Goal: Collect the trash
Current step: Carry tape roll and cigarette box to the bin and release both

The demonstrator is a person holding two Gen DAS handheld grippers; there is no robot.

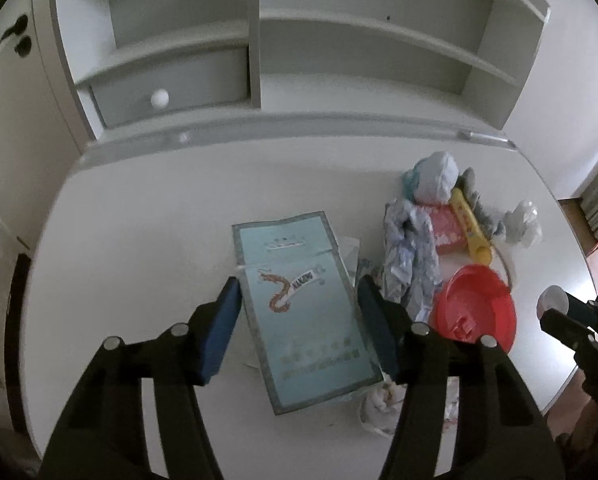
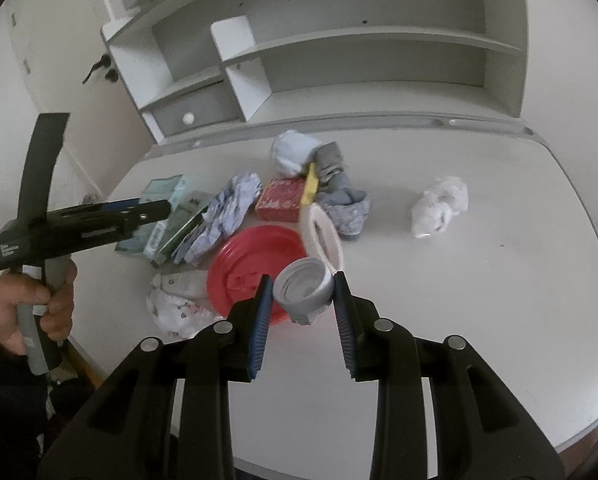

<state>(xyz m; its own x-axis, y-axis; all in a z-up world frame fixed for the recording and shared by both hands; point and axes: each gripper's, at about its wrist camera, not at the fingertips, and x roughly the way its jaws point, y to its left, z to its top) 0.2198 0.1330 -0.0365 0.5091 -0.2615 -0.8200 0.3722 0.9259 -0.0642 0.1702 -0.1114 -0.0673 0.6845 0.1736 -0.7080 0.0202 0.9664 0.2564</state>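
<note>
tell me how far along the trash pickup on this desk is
Nothing looks cleared yet; no bin is in view. In hand: the left gripper straddles the light blue carton, jaws open, and the right gripper holds the grey cap between its fingers. Left on the desk: the red lid, red box, tape roll, crumpled white wrapper and scrunched papers.

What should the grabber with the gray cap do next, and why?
Probably lift the gray cap away. The right gripper's fingers sit against its two sides, so it looks gripped already, and it hangs over the red plate amid the trash. The left gripper is busy around the blue box.
</note>
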